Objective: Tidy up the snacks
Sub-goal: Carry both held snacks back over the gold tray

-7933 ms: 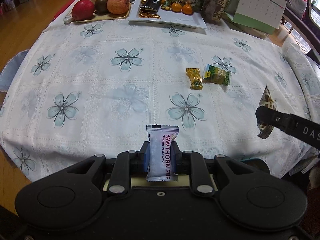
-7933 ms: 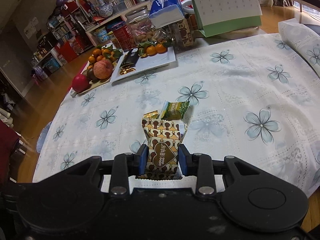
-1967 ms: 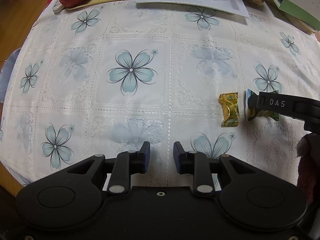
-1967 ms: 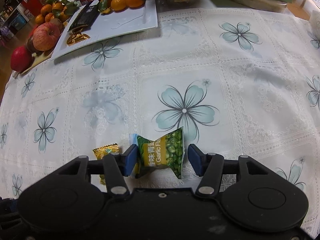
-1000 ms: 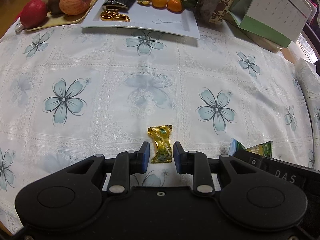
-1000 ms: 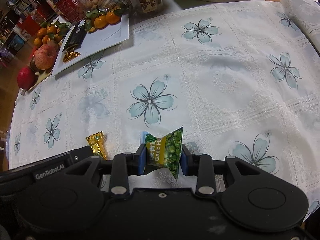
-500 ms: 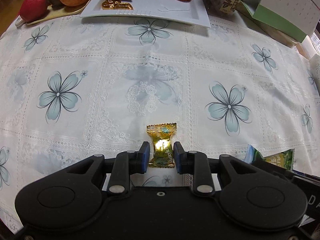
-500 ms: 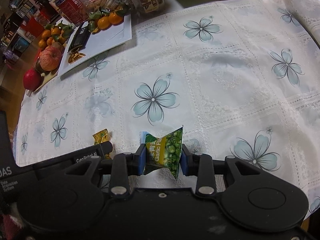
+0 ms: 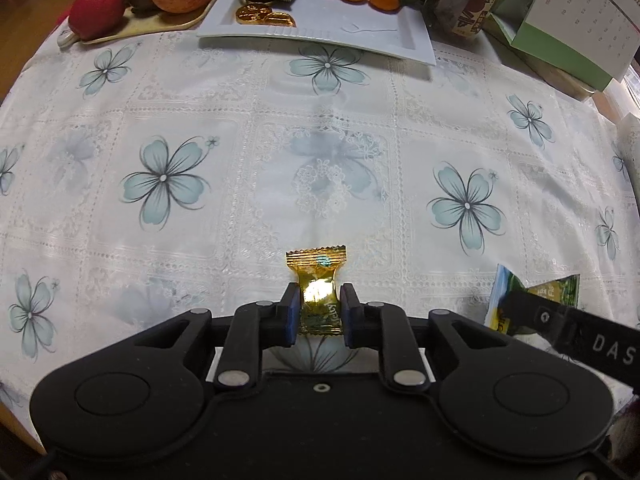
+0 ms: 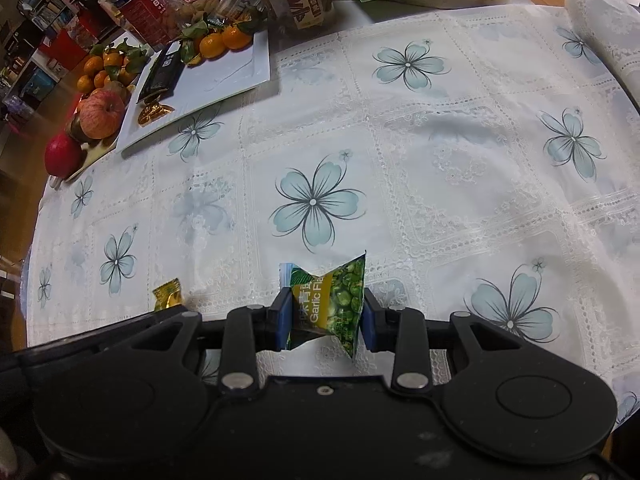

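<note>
A gold-wrapped candy [image 9: 316, 260] stands between the blue pads of my left gripper [image 9: 320, 300]. The jaws are closing, and the pads press on the candy's middle just above the flowered tablecloth [image 9: 320, 152]. My right gripper [image 10: 325, 308] is shut on a green garlic pea packet [image 10: 344, 284], held a little above the cloth. The same packet [image 9: 556, 290] shows at the right edge of the left wrist view, behind a black finger [image 9: 560, 328] of the right gripper. In the right wrist view the gold candy [image 10: 168, 298] peeks over the left gripper's body.
A white plate [image 9: 360, 36] at the far side carries a dark bar, gold coins and mandarins. Left of it is a fruit tray [image 9: 140, 28] with apples. A jar [image 9: 468, 4] and a desk calendar [image 9: 580, 12] stand at the far right.
The left jaws have closed in onto the gold candy, which now stands more upright between the pads. The right gripper has kept still with the pea packet.
</note>
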The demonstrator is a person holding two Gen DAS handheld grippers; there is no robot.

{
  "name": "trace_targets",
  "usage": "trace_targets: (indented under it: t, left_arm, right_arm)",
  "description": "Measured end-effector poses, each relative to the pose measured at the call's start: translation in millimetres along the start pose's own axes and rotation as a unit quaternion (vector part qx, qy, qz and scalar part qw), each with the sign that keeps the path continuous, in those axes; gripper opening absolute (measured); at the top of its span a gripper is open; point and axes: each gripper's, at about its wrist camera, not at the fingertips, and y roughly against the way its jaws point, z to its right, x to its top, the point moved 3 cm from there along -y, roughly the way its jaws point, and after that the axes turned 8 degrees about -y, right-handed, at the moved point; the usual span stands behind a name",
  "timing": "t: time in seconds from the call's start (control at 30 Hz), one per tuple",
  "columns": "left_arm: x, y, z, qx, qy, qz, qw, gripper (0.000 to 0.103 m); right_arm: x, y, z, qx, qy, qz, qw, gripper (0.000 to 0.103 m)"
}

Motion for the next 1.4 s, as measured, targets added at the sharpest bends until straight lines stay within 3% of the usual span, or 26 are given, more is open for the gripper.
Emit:
trace_targets:
  t: [0.23, 0.4, 0.7, 1.1, 1.4]
  left_arm:
    - [-32.0, 28.4, -23.2, 0.02, -0.015, -0.044, 0.9987, 0.027]
    - [-54.4, 49.3, -37.2, 0.049, -0.03, -0.035, 0.9977, 0.027]
    - [-104.6, 67.7, -60.5, 0.034, -0.01, -0.043, 0.9984, 0.027]
    - [-158.6, 79.1, -59.7, 0.02, -0.019, -0.037, 0.9989, 0.027]
    - [-185.3, 77.3, -59.0, 0.018, -0.007, -0.047, 0.9987, 0.027]
  right_arm:
    - [-8.2, 8.8, -7.3, 0.007, -0.001, -0.008, 1.0, 0.036]
    - [-24.4, 25.7, -23.4, 0.022, 0.015, -0.006, 1.0, 0.036]
    - [-72.8, 48.3, -23.4, 0.049, 0.008, -0.016, 0.999, 0.036]
    - [-142.1, 73.7, 25.4, 0.069, -0.049, -0.019, 0.996, 0.036]
    - [-193.1, 76.8, 17.4, 0.063, -0.003, -0.034, 0.997, 0.036]
